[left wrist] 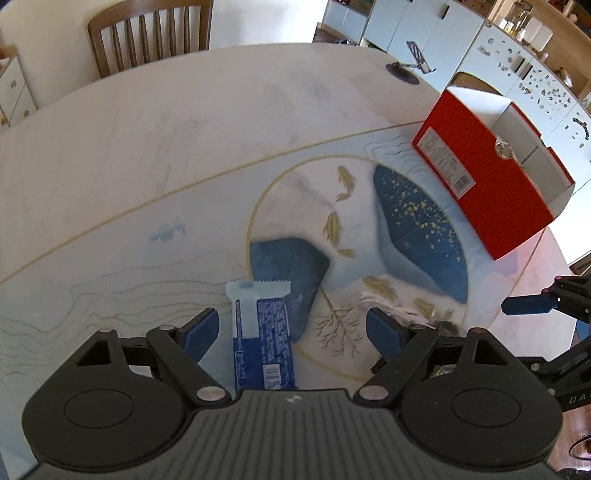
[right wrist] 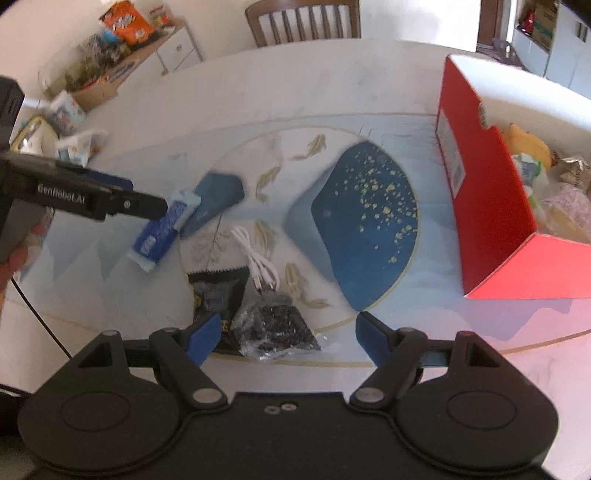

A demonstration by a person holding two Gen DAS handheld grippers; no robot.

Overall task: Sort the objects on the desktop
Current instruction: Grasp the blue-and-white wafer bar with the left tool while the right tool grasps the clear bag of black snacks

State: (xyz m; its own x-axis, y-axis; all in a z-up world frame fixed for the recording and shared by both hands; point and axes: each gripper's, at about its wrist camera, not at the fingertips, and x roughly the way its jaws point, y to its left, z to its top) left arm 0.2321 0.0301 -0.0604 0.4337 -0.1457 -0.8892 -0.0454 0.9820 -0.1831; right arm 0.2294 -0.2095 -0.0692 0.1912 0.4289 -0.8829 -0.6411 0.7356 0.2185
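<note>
A blue and white snack bar (left wrist: 262, 339) lies flat on the patterned mat (left wrist: 184, 266). My left gripper (left wrist: 291, 332) hangs open just above it, one blue pad on either side and neither touching it. In the right wrist view the same bar (right wrist: 162, 229) shows under the left gripper (right wrist: 144, 195). My right gripper (right wrist: 288, 338) is open over a clear bag of dark bits (right wrist: 273, 325). A black snack packet (right wrist: 218, 295) lies to the left of that bag, and a white USB cable (right wrist: 255, 258) lies behind it. An open red box (right wrist: 484, 184) stands at the right.
The red box (left wrist: 491, 184) holds a yellow toy (right wrist: 528, 142) and wrapped items. A wooden chair (left wrist: 151, 33) stands behind the table. A phone stand (left wrist: 417, 59) sits at the far table edge. A cluttered sideboard (right wrist: 110, 55) is at the back left.
</note>
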